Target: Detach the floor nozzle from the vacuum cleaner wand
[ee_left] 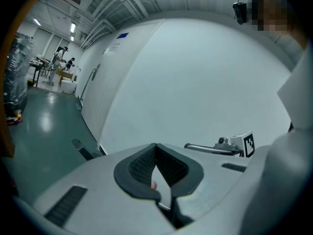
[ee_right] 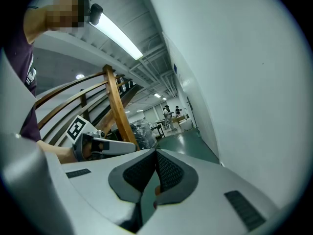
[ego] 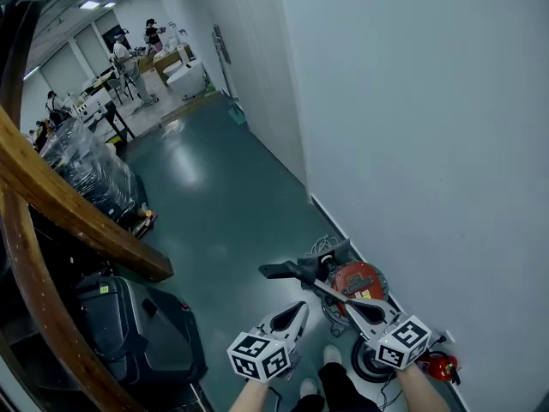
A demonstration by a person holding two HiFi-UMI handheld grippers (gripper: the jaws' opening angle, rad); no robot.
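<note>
The vacuum cleaner lies on the green floor against the white wall: a red canister with a black floor nozzle pointing left in front of it. Where the wand meets the nozzle is too small to make out. My left gripper hovers just short of the nozzle, shut and empty. My right gripper hangs over the canister, also shut with nothing in it. In the left gripper view the pads meet at the tip, and the nozzle shows low at the wall's foot. The right gripper view shows closed pads and the left gripper beside them.
A white wall runs along the right. A wooden stair handrail and a black case stand at the left. Wrapped goods sit further back, with people at tables far off. A small red object lies by my feet.
</note>
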